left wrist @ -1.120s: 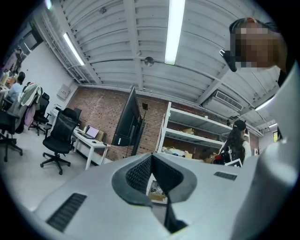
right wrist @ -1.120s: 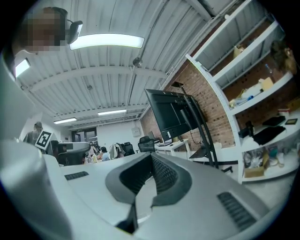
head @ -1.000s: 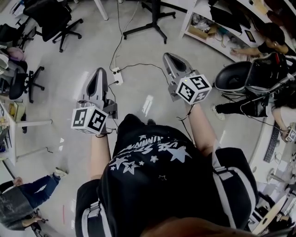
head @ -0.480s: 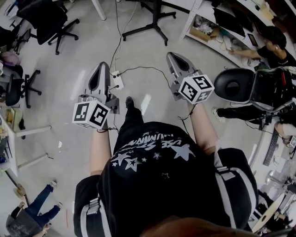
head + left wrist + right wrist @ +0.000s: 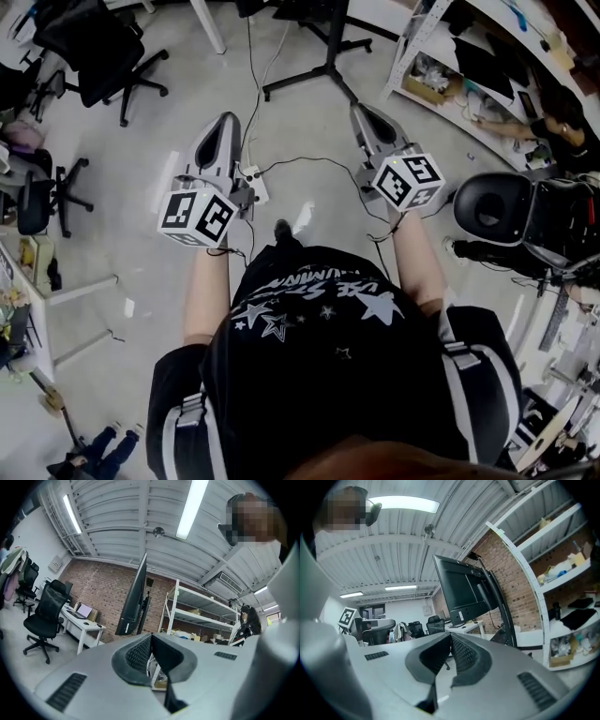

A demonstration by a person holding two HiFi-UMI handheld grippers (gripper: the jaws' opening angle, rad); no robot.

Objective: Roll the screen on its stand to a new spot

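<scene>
The screen (image 5: pixel 463 588) is a large black panel on a black pole stand; in the left gripper view the screen (image 5: pixel 136 594) shows edge-on before a brick wall. Only the stand's black floor legs (image 5: pixel 323 67) show in the head view, ahead of both grippers. My left gripper (image 5: pixel 225 124) is shut and holds nothing, a short way before the legs. My right gripper (image 5: pixel 364 111) is also shut and holds nothing, just right of the nearest leg. Neither touches the stand. In their own views the left gripper (image 5: pixel 151 637) and right gripper (image 5: pixel 451 637) point up at the screen.
A white power strip (image 5: pixel 255 178) with black cables lies on the floor between the grippers. Black office chairs (image 5: pixel 101 45) stand at the left, another black chair (image 5: pixel 492 211) at the right. A white shelf rack (image 5: pixel 433 66) with a person (image 5: pixel 555 98) beside it is far right.
The person has walked forward: the stand's legs and the power strip have slid nearer in the head view. Both grippers stay shut and held out in front.
</scene>
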